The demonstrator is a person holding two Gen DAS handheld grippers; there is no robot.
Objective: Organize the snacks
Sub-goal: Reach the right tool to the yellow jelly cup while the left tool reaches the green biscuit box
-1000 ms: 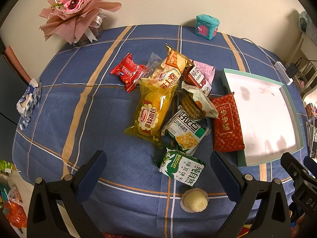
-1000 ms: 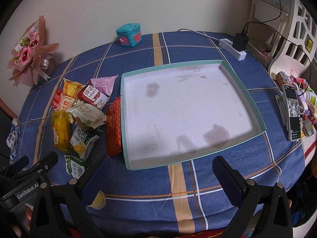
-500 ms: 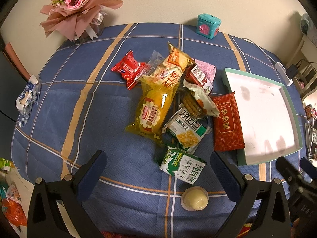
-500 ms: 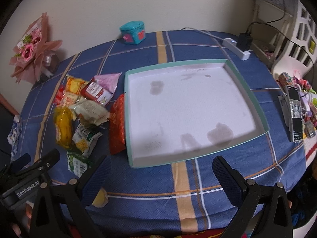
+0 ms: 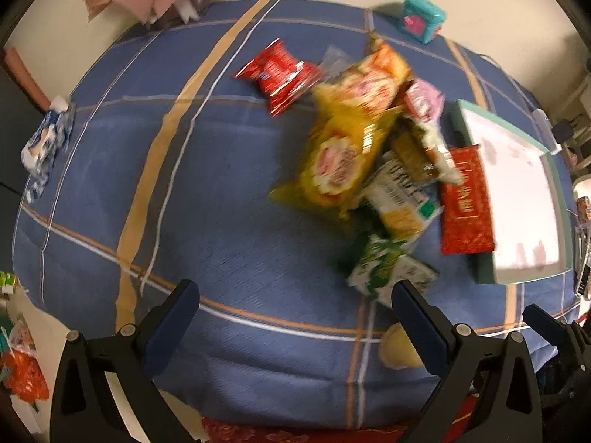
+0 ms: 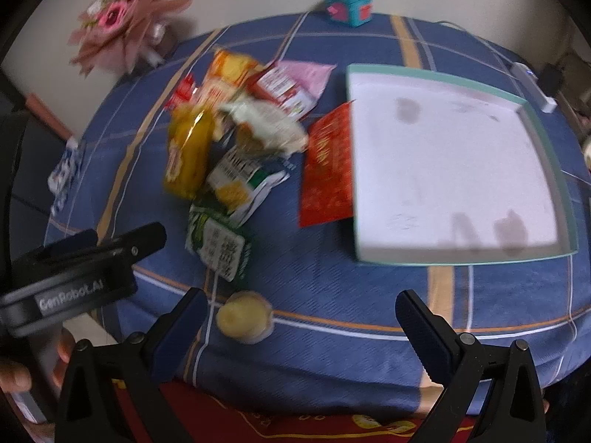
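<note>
Both cameras have swung left and blurred, the left gripper [image 5: 295, 306] and right gripper [image 6: 301, 312] gaping empty, still approaching; next comes closing on the custard cup [image 6: 243, 317] for the tray [image 6: 458, 258].

- The tablecloth [image 5: 221, 192] is woven blue cloth and looks a bit rough.
- The yellow snack bag [image 5: 343, 158] is shiny, crinkly plastic.
- The red packet [image 6: 327, 170] has a glossy wrapper.
- The tray [image 6: 461, 260] looks like matt card.
- The left gripper [image 5: 295, 302] is black, dull plastic.
</note>
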